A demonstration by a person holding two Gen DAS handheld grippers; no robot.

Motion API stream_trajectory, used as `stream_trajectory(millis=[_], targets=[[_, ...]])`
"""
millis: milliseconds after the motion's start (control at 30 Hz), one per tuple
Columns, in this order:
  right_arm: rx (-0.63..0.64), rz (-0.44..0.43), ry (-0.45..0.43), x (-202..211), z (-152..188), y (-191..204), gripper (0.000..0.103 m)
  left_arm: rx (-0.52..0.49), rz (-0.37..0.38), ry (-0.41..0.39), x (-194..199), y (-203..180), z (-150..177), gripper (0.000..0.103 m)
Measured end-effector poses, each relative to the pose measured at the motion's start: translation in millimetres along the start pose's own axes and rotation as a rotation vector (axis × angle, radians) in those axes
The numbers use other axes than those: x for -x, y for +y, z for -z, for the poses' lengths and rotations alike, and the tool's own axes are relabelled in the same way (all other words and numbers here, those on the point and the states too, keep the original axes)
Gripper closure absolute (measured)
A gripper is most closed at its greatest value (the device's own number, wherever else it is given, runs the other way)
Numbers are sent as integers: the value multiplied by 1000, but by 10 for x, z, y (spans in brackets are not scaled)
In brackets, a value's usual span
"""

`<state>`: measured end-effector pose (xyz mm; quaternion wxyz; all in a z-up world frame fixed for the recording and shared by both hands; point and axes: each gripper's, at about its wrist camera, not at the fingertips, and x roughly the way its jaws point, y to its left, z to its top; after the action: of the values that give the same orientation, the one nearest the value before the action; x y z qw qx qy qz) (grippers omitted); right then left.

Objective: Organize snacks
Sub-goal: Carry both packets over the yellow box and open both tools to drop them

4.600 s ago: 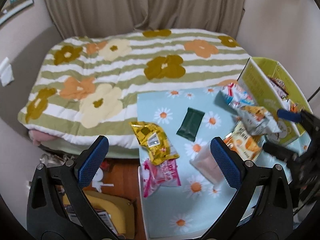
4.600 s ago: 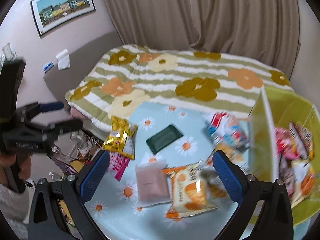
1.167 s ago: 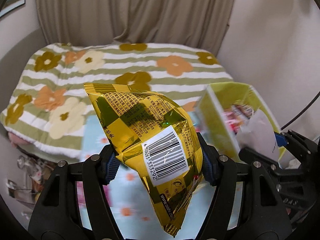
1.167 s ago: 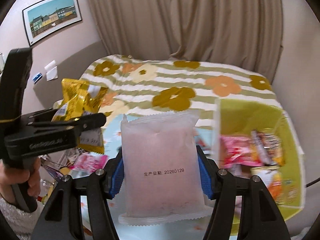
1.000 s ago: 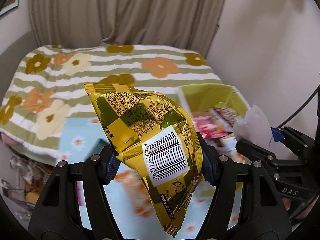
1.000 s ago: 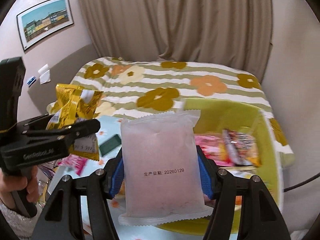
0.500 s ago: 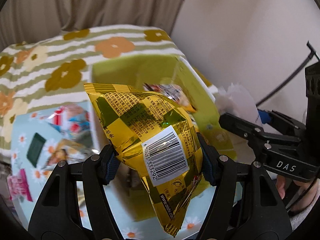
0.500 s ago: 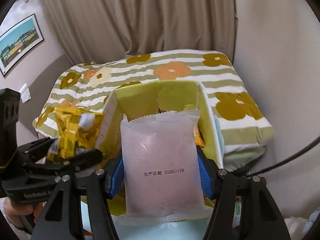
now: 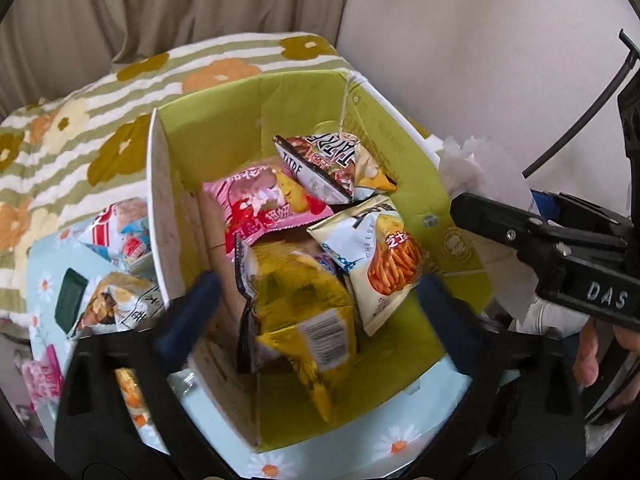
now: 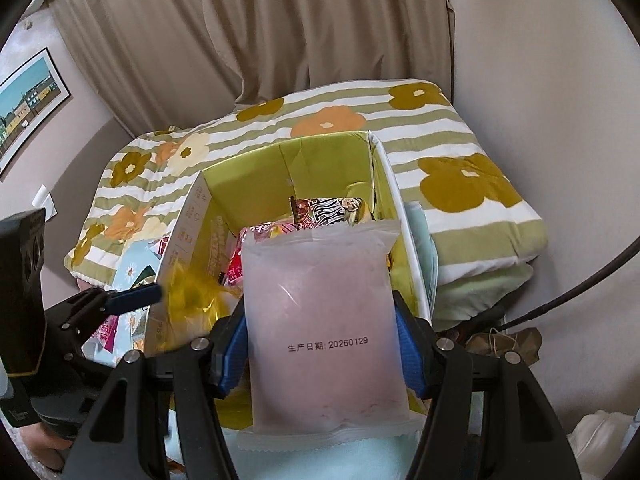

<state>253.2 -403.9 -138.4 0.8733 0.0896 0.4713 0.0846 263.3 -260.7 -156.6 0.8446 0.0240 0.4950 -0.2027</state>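
Dropping cleanly was the job here, and the left gripper (image 9: 316, 312) had it right: its blue pads stood spread wide apart, and the gold snack bag (image 9: 304, 312) sat between them but clear of both, blurred, apparently falling loose into the green cardboard box (image 9: 224, 128). Nothing gripped on that side! Judging from the frame, the bag was landing on the near end of the pile, beside the cheese-stick packet (image 9: 380, 256) and below the pink packet (image 9: 264, 204). The right gripper (image 10: 320, 344) was clamped on the pale pink translucent pouch (image 10: 324, 320), pads pressed against both its side edges, the pouch upright with its date stamp facing the camera. It hung over the near edge of the box, not inside yet. To do that one well, it looked wise to carry it further over the open middle, clear of the white wall, before letting go, so the pouch would fall flat rather than catch the rim. Several packets lay outside on the daisy-print cloth (image 9: 48, 252).
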Motion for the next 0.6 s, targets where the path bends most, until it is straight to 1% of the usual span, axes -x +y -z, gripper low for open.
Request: stream_trajectory(millis=[33,133,267,567,600], targets=[[-1,1,1,1,6,0,44,-3,-3,-8,37,17,35,1],[-2,2,6,5,33,-4,44,-12,-40,-7,92,96,108,1],[-5,-4,22,-61,77,-10,44,-9,-57,-9,169,195,198,1],[-38,-23,76,-281,105,-13,43,-5,-84,-37,287,273,243,1],[-38,-21,74,-291,106,-14,40,-5,-87,-39,295,282,245,1]])
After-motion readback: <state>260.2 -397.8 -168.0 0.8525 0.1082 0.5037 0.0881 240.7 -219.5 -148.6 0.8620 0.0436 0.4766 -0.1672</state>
